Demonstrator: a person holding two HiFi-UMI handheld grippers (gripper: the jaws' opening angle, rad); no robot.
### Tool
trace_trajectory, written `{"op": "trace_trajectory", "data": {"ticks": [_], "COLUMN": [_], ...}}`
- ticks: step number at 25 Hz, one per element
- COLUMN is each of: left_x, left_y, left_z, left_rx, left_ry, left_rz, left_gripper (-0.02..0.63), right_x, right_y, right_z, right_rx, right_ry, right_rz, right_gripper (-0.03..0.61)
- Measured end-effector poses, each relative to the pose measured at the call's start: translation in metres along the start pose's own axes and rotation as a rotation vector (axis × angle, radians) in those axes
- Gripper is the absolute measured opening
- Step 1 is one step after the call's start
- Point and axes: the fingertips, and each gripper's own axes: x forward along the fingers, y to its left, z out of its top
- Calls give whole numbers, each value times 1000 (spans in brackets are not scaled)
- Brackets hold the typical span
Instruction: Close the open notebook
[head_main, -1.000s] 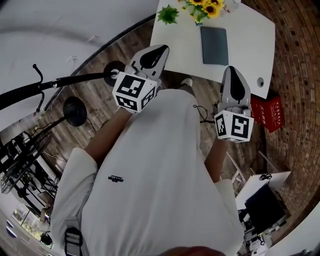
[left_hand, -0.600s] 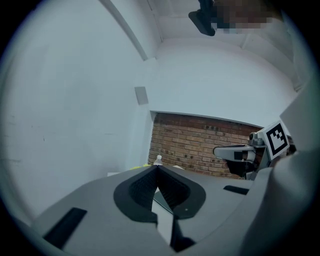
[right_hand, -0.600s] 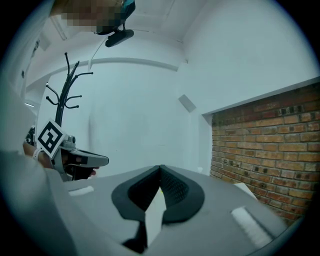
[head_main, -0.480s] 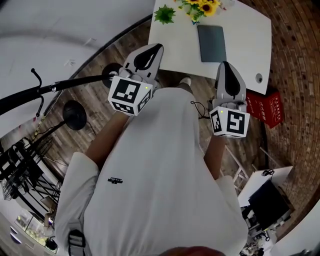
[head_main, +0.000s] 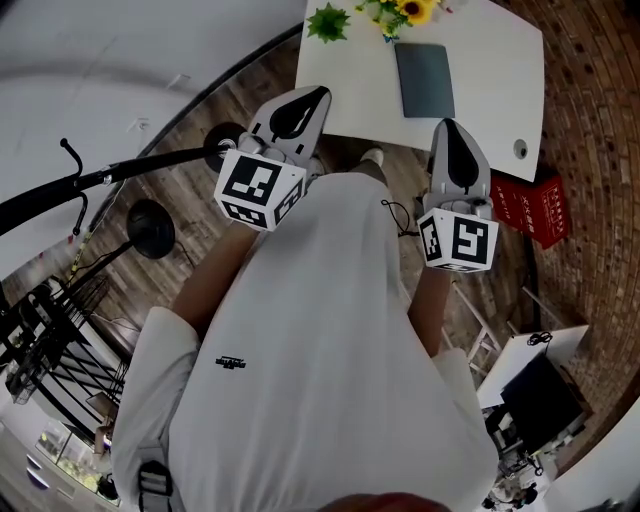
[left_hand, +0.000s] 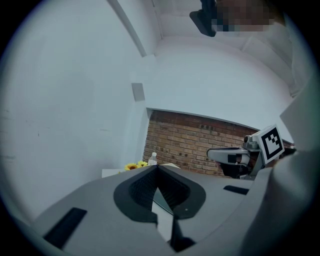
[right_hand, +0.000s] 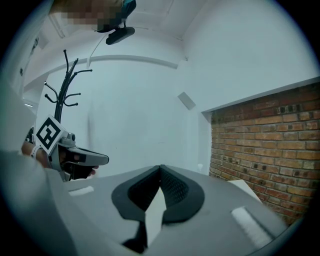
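The left gripper (head_main: 305, 100) and right gripper (head_main: 449, 135) are hovering shut and empty, well short of the white table (head_main: 500, 95), where the grey notebook (head_main: 424, 78) is lying flat, seemingly closed, so I am judging no closing move remains.

So we've got a white table (head_main: 500, 70) sitting on a wood floor (head_main: 250, 100). A grey notebook (head_main: 424, 80) lies flat around the middle of it. Along the far edge we see sunflowers (head_main: 410, 10) and a little green plant (head_main: 328, 22), with a small bottle (left_hand: 153, 158) just beside the flowers. There's a round cable hole (head_main: 519, 148) near one corner.
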Motion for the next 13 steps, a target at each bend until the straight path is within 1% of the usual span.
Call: {"op": "trace_trajectory", "data": {"ticks": [7, 13], "left_x": [-2, -2], "left_y": [-2, -4], "left_z": [-3, -4], "left_rx": [-16, -26], "left_ry": [4, 8], "left_rz": [5, 5], "left_gripper": [9, 9], "right_x": [-3, -4], "right_y": [-2, -3], "right_z": [-8, -6], "right_rx": [10, 7], "right_ry": [15, 12], "right_rz": [-10, -13], "right_gripper": [12, 12]}}
